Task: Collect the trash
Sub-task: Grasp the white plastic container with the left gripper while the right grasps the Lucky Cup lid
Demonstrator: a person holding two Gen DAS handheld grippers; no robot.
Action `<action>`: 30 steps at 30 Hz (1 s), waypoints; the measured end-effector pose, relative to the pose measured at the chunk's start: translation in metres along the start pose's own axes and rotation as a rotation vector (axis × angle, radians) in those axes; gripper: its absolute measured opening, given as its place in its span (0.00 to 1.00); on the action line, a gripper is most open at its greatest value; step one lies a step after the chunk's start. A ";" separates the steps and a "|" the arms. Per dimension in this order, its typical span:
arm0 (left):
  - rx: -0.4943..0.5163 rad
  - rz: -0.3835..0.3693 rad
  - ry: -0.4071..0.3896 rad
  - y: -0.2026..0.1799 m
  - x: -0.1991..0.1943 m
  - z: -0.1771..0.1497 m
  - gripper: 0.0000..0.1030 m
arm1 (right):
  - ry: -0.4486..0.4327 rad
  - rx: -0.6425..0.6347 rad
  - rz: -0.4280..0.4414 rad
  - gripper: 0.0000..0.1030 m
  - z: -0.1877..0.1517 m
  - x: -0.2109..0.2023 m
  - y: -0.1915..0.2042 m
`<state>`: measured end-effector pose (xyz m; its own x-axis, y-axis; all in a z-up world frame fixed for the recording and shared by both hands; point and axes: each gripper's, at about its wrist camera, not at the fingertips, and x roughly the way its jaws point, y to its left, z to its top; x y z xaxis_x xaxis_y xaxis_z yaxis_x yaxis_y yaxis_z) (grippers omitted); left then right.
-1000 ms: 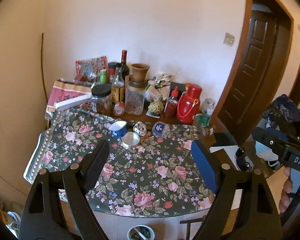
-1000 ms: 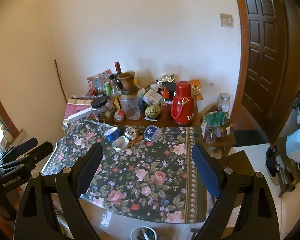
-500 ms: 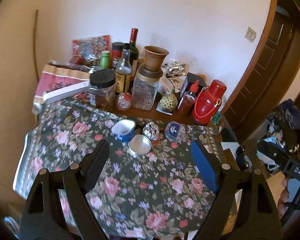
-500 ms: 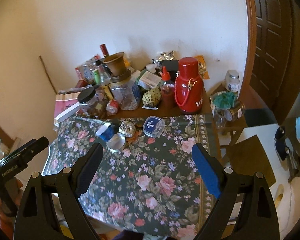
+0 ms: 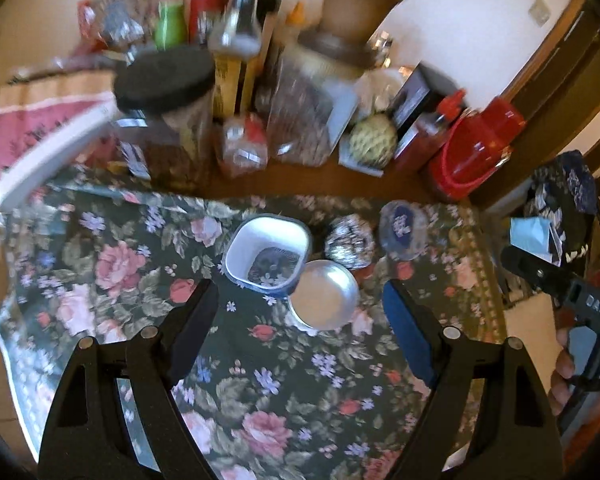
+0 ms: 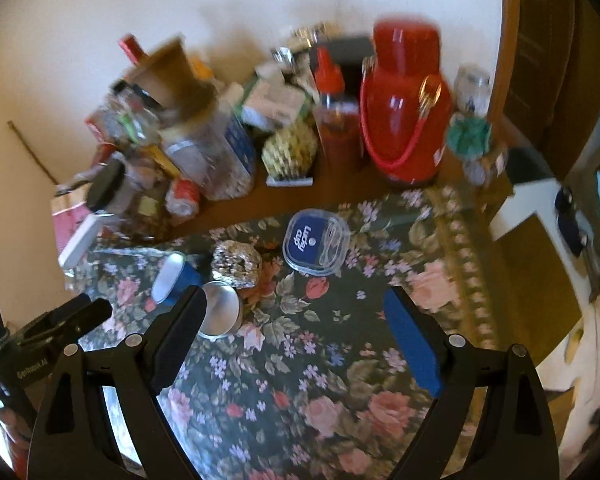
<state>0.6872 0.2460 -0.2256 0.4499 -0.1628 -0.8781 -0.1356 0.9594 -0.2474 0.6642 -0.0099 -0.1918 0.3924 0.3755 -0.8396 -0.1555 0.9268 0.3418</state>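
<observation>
On the floral tablecloth (image 5: 260,380) lie a blue-and-white square cup (image 5: 267,255), a round silver tin (image 5: 324,295), a crumpled foil ball (image 5: 350,241) and a clear lidded box with a blue label (image 5: 401,229). My left gripper (image 5: 298,308) is open and empty, just short of the cup and tin. My right gripper (image 6: 294,308) is open and empty, hovering short of the foil ball (image 6: 237,263) and the blue-label box (image 6: 315,243); the tin (image 6: 219,311) sits by its left finger and the cup (image 6: 171,283) lies beyond it.
Jars, bottles, a red thermos (image 6: 400,104) and a red sauce bottle (image 6: 334,116) crowd the back of the wooden table (image 6: 284,196) against the wall. A small side table with jars (image 6: 476,148) and a dark door (image 6: 556,52) stand at right.
Both grippers have moved forward and down toward the table; the cup, tin, foil ball and box now look much larger and closer. Both stay open.
</observation>
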 end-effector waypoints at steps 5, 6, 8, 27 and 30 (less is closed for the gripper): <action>-0.009 -0.015 0.091 0.018 0.051 0.012 0.81 | 0.082 0.039 -0.054 0.86 0.014 0.059 -0.004; -0.004 -0.017 0.104 0.019 0.060 0.014 0.81 | 0.097 0.045 -0.065 0.86 0.017 0.071 -0.005; 0.009 -0.015 0.127 0.020 0.076 0.015 0.81 | 0.120 0.051 -0.085 0.86 0.023 0.092 -0.007; 0.015 -0.032 0.148 0.032 0.120 0.025 0.72 | 0.149 0.023 -0.242 0.75 0.036 0.165 0.003; 0.030 -0.015 0.113 0.027 0.111 0.023 0.72 | 0.150 0.010 -0.221 0.72 0.035 0.165 0.007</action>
<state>0.7537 0.2594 -0.3203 0.3488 -0.2006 -0.9155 -0.1019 0.9629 -0.2499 0.7598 0.0581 -0.3134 0.2768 0.1608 -0.9474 -0.0720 0.9866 0.1464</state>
